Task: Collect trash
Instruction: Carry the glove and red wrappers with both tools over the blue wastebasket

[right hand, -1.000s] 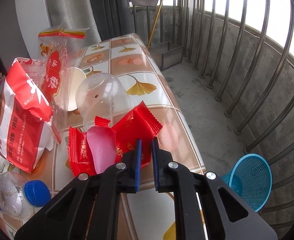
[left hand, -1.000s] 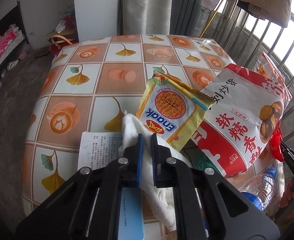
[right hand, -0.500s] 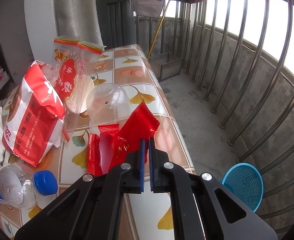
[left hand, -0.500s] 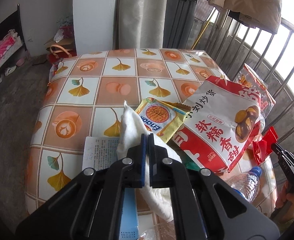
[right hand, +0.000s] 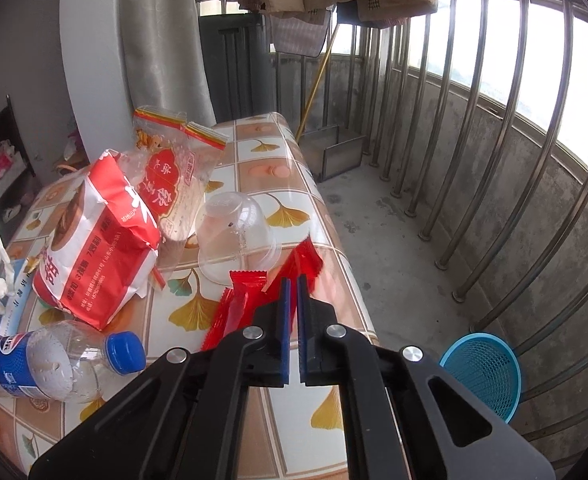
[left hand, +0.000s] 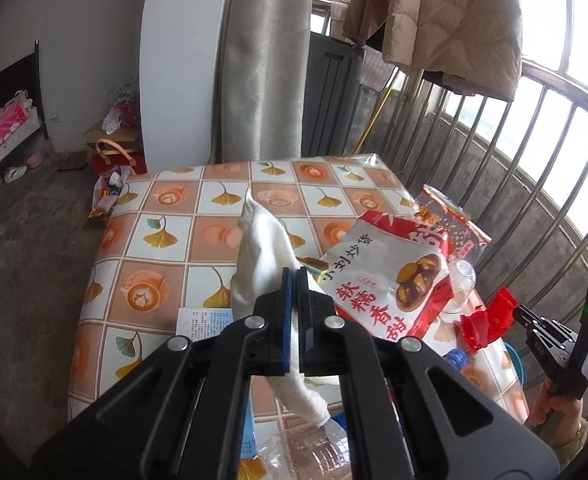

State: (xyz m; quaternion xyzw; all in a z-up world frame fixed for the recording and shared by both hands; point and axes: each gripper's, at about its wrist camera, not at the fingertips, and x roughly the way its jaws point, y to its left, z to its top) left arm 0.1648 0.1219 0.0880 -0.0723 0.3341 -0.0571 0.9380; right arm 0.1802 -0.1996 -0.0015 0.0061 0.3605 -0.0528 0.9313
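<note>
So, left wrist view: left gripper point(left hand: 292, 276) clamped on the white tissue point(left hand: 262, 250), dangling over the table point(left hand: 162, 236); carry gently
right wrist view: right gripper point(right hand: 292, 282) pinching the red wrapper point(right hand: 241, 304); blue basket point(right hand: 481, 374) at 4 o'clock; drop there

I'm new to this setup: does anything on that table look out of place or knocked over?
Yes. A clear plastic cup lies tipped on the tablecloth, and a crushed water bottle lies on its side near the table's front edge.

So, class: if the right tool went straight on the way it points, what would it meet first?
Probably the tablecloth just past the clear cup, beyond the red wrapper the right tool holds; depth is unclear.
</note>
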